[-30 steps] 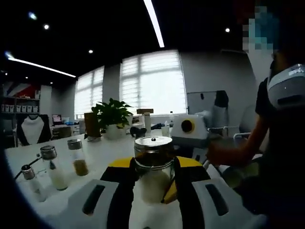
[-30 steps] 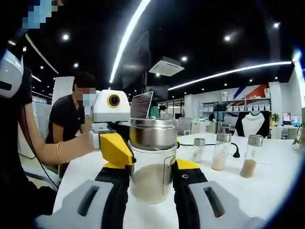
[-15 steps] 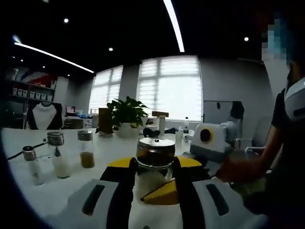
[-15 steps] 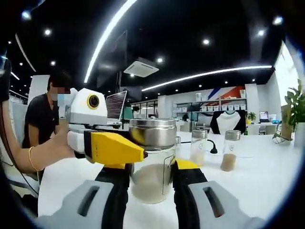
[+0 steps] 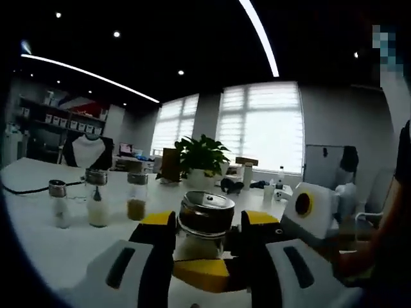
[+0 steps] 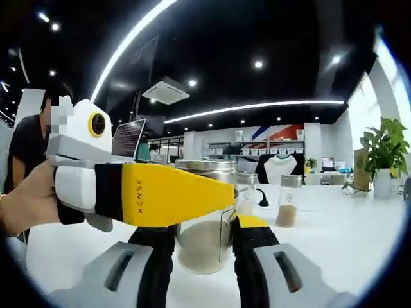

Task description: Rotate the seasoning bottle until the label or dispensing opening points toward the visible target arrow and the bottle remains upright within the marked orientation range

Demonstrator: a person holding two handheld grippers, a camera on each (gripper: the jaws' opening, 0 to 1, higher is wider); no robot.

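The seasoning bottle (image 6: 204, 224), a clear glass jar with pale powder in the bottom and a steel lid, is clamped upright on the white table (image 6: 334, 231) between the black jaws of the right gripper (image 6: 203, 239), right up close in the right gripper view. In the left gripper view the same seasoning bottle (image 5: 204, 224) is pinched between the black jaws of the left gripper (image 5: 207, 226), so it's held from both sides at once.

The yellow jaw of the left gripper (image 6: 160, 194) is seen crossing in front of the jar, and small dark lettering is printed along it, too tiny to be read for sure. No readable label can be made out on the jar, just a thin dark outline.

Three small shakers (image 5: 97, 200) are lined up to the far left, with a potted plant (image 5: 200, 157) further back.
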